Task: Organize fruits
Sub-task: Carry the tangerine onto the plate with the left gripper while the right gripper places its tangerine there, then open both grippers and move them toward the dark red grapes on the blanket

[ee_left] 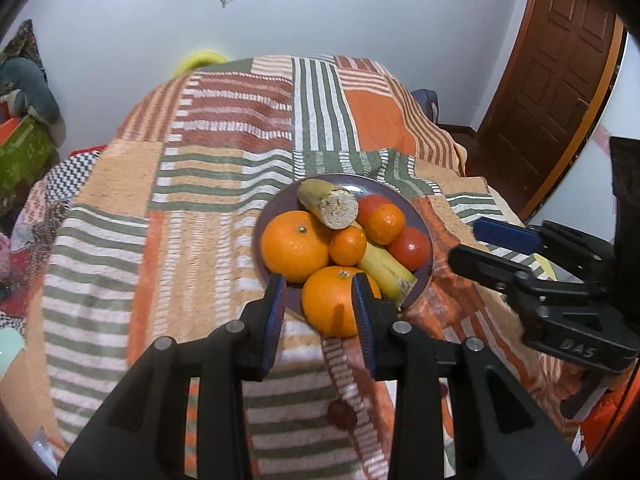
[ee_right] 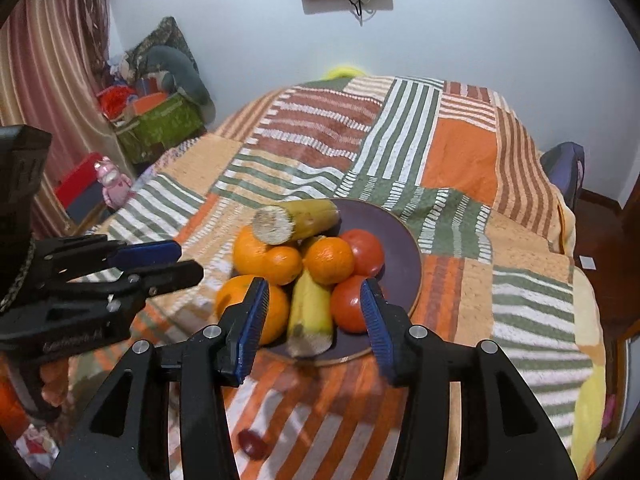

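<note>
A dark purple plate [ee_left: 422, 216] [ee_right: 394, 232] on the striped blanket holds two large oranges [ee_left: 294, 246], two small mandarins [ee_left: 347, 246], two tomatoes [ee_left: 410, 248] [ee_right: 348, 308] and two cut banana pieces [ee_left: 330, 204] [ee_right: 310, 314]. My left gripper [ee_left: 320, 290] is open, with its jaws on either side of the front large orange [ee_left: 330, 306], not closed on it. My right gripper [ee_right: 314, 304] is open just in front of the plate's near edge, facing the banana and the front tomato. Each gripper shows in the other's view [ee_left: 492, 248] [ee_right: 160, 262].
A small dark red round object [ee_left: 342, 415] [ee_right: 252, 444] lies on the blanket [ee_left: 200, 200] near the front. A green box with clutter [ee_right: 160, 124] and a curtain [ee_right: 52, 72] are at the left. A wooden door [ee_left: 560, 60] is at the right.
</note>
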### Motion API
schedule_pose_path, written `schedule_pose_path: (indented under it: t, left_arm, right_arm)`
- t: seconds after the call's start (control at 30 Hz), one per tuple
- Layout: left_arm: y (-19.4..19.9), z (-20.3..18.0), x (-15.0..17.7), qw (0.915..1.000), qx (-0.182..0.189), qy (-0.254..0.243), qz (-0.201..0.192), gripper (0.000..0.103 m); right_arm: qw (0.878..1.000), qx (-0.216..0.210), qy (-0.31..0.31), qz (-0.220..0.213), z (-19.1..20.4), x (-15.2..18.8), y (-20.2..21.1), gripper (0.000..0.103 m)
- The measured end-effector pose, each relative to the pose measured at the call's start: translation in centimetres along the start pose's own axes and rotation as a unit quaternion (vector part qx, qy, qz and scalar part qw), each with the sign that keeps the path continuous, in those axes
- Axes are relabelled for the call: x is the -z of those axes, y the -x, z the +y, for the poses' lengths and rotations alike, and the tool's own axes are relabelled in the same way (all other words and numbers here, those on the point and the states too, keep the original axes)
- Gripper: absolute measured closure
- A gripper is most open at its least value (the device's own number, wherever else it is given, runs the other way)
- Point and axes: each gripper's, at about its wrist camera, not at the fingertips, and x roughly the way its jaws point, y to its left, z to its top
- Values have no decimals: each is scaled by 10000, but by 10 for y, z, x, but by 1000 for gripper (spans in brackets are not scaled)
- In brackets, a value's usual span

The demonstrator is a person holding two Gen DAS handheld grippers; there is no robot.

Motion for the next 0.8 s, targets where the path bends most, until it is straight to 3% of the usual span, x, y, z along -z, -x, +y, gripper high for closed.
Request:
schedule_pose_path:
  t: [0.2,0.4,0.8]
  left_arm:
    - [33,-2,16,9999,-75,-42,-101,58]
    - [48,-3,43,9999,12,-116,-7,33]
    - [21,-5,88,9977,201,-165,627,33]
  right_arm:
    - [9997,118,188,-84,18,11,28,59]
    - [9996,213,195,-54,28,31,38,59]
    - [9986,242,8,473,36,76,21,59]
